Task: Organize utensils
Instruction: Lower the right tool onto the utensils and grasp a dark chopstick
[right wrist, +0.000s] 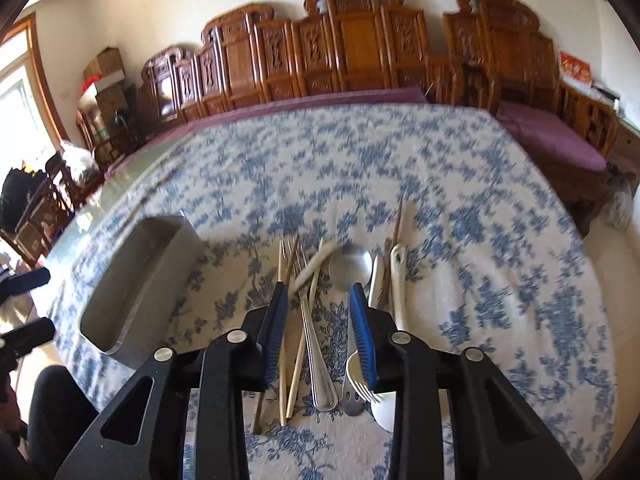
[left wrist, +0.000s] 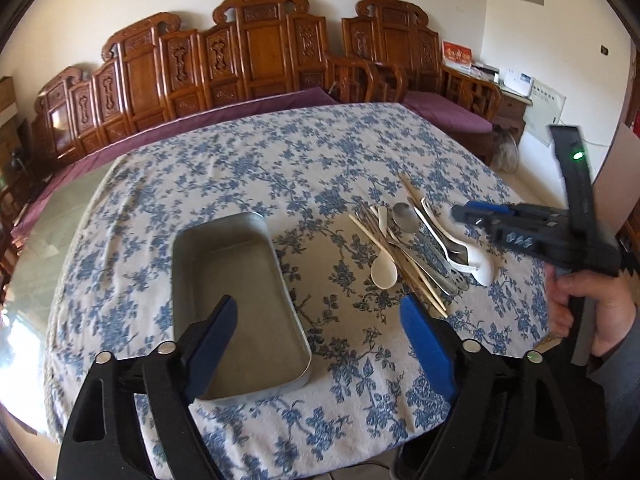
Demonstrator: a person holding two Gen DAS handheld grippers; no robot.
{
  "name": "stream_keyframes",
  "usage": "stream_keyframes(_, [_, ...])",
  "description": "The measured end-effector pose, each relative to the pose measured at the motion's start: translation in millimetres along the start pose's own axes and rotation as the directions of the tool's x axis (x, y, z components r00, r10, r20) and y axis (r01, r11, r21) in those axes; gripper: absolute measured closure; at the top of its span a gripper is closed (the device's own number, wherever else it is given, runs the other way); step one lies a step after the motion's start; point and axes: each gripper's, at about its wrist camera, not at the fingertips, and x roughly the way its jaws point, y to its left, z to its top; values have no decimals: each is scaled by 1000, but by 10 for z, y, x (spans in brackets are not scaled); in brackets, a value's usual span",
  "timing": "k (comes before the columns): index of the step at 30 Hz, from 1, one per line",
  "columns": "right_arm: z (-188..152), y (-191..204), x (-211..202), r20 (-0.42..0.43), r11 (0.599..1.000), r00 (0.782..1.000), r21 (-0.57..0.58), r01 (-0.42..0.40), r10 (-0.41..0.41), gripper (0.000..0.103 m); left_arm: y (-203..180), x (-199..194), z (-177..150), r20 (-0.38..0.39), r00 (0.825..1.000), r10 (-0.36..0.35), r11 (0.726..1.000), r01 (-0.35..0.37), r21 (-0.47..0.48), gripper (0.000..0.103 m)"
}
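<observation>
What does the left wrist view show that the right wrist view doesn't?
Only the left wrist view shows the right tongs from the side, the hand holding them, and the tray's empty floor. Only the right wrist view shows the fork tines up close, between its own open tongs. Both show the tray, the utensil pile beside it, the floral cloth and the wooden benches.
</observation>
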Motion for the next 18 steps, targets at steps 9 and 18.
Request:
stream_keyframes(9, [-181,15,558,-136,999,990,-10,-50,48,79,-34,398,-21,-64,997,-40,998,38,-41,30])
stream_keyframes(18, [-260,38,779,-224,997,973,-31,-71,62,85,-185,665,-71,-100,994,-48,998,45,-32,34])
